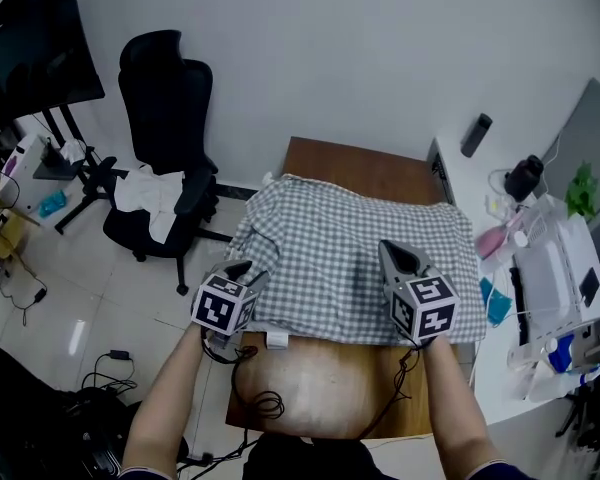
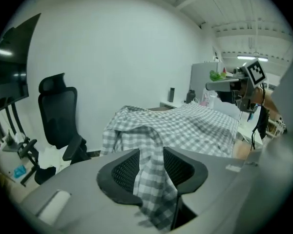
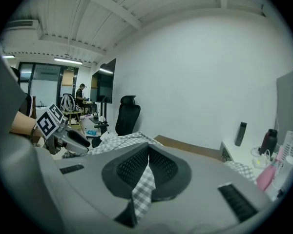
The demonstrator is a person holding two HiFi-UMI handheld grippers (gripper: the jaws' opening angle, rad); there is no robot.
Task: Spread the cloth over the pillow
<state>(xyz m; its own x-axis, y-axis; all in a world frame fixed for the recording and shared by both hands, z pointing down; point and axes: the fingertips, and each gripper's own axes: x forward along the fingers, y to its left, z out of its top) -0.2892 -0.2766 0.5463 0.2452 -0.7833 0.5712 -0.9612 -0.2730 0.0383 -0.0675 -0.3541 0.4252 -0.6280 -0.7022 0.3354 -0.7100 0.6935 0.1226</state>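
cloth (image 1: 340, 248) on table (image 1: 365, 165) (right gripper (image 3: 147, 155) pinches hem)

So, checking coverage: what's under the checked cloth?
The checked cloth lies humped, with the brown table showing at its near and far edges. Whatever humps it is fully covered.
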